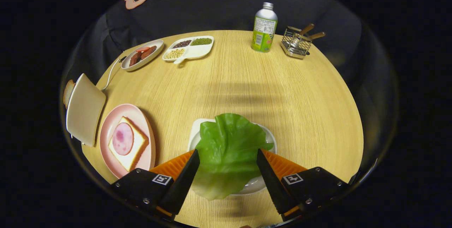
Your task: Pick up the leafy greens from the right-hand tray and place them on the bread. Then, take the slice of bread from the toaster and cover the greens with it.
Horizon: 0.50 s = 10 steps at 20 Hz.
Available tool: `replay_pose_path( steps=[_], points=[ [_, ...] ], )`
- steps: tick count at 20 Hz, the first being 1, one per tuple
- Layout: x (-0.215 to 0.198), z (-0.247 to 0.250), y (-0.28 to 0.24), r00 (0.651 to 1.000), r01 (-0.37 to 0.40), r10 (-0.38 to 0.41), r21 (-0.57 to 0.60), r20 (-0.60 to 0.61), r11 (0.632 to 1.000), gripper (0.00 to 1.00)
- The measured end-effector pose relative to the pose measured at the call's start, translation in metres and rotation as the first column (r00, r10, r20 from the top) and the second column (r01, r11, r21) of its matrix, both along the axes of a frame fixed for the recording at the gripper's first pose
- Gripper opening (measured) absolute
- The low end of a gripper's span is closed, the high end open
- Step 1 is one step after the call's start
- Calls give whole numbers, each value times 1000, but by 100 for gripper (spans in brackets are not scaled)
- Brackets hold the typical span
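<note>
A green lettuce leaf (229,139) lies over a small white tray (271,141), its near edge hanging past the tray's rim. My gripper (227,150) is open, with one finger on each side of the leaf; the tips reach the leaf's edges without squeezing it. Left of the fingers, a pink plate (141,115) holds a bread slice (138,147) topped with a round of pink ham (123,138). Beyond the plate stands a cream toaster (84,108) with a slice of bread (68,92) sticking out of it.
At the table's far side sit an oval dish of sausages (142,54), a divided white dish of beans (189,48), a green-labelled bottle (265,27) and a wire rack with utensils (298,41). A white cord (112,71) runs from the toaster.
</note>
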<state>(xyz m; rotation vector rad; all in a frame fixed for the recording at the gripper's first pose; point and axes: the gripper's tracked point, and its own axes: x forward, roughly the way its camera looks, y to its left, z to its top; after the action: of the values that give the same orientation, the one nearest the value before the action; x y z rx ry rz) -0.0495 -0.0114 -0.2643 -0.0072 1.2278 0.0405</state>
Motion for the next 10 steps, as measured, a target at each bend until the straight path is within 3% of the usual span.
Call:
replay_pose_path(
  steps=[6, 9, 10],
  points=[
    [4, -14, -5, 999, 22, -22, -6, -32, 1000, 96],
    [2, -12, 0, 1000, 2, -2, -13, -18, 1000, 92],
    [2, -14, 2, 1000, 0, 0, -13, -22, 1000, 86]
  ],
)
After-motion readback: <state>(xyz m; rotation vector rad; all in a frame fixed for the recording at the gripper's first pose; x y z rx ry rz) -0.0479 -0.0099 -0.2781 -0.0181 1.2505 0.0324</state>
